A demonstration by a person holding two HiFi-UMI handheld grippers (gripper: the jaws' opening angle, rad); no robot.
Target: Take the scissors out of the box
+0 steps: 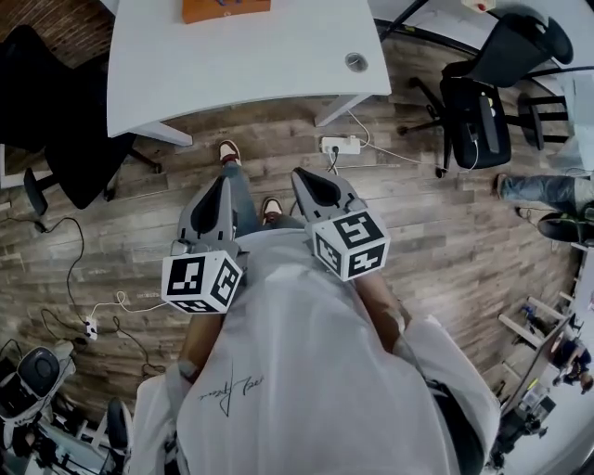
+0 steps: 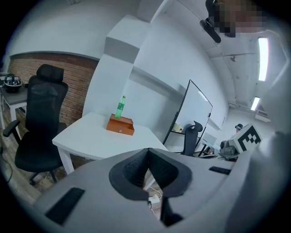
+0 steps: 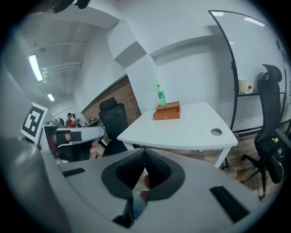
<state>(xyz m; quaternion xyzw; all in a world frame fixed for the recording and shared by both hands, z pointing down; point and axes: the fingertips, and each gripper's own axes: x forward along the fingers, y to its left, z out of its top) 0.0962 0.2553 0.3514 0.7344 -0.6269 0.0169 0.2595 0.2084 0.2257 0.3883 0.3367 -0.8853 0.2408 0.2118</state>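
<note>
There's the white table (image 1: 251,56) filling twelve o'clock in the head view. The orange box (image 1: 225,9) sits at its far edge, long side running nine to three, well apart from both tools. The left gripper (image 1: 221,183) has it dead at twelve and the right gripper (image 1: 303,174) at eleven, so I judge the left better lined up, neither clearly closer. Both pairs of jaws are pressed together on nothing. No scissors in sight, presumably inside that box.
</note>
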